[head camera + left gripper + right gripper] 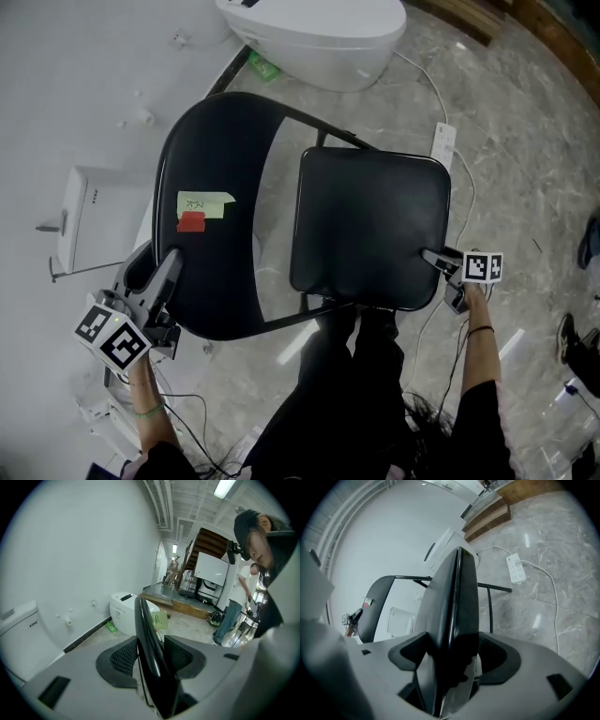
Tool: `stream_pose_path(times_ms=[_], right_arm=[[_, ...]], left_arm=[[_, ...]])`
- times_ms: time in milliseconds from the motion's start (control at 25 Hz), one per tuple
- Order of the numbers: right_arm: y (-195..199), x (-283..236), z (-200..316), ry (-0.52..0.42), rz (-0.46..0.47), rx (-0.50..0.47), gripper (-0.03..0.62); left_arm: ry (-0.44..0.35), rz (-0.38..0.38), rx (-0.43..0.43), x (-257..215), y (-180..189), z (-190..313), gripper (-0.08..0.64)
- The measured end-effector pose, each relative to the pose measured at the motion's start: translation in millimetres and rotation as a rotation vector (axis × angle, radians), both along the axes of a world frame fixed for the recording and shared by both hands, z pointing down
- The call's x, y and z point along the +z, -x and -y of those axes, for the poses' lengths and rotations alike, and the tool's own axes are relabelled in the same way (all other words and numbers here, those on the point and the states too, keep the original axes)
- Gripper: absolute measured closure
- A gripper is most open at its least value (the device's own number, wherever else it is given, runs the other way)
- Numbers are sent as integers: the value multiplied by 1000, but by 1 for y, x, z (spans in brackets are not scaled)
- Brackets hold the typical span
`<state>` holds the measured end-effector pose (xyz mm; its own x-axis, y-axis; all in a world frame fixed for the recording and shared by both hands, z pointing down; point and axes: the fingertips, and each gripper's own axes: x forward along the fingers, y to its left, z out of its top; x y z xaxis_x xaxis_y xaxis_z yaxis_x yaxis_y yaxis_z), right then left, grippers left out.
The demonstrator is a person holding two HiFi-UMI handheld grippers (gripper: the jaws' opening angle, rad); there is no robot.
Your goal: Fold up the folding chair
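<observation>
Stiffness is to be expected of the folding chair (356,253), which stands open on the marble floor (525,159) close in front of the person. A thin metal tube frame carries a black backrest (211,150) at the left and a black padded seat (375,202) at the right. It is judged rigid, moderately heavy, and smooth enough for pads to slide.

The left gripper (169,264) is clamped on the near left end of the backrest, whose rim is pinched between its pads (123,657). The right gripper (433,255) is clamped on the near right corner of the seat, whose edge fills its jaws.

Both holds are judged sound, since a grip on the seat's outer edge should give leverage for swinging it toward the backrest. The power strip (443,141) and its cable, lying just beyond the seat, could be snagged.
</observation>
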<state>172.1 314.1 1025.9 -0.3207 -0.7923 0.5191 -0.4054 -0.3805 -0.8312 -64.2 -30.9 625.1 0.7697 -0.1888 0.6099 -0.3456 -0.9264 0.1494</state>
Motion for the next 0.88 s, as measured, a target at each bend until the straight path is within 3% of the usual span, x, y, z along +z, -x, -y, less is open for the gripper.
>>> stream_pose_path(times_ms=[360, 600, 880], right_arm=[[17, -34, 1, 43, -1, 112, 256], [34, -97, 23, -13, -30, 159, 294], [59, -180, 59, -106, -2, 173, 339]], left_arm=[[75, -63, 21, -28, -2, -1, 395], [62, -68, 39, -65, 6, -2, 395], [110, -109, 79, -115, 2, -12, 394]])
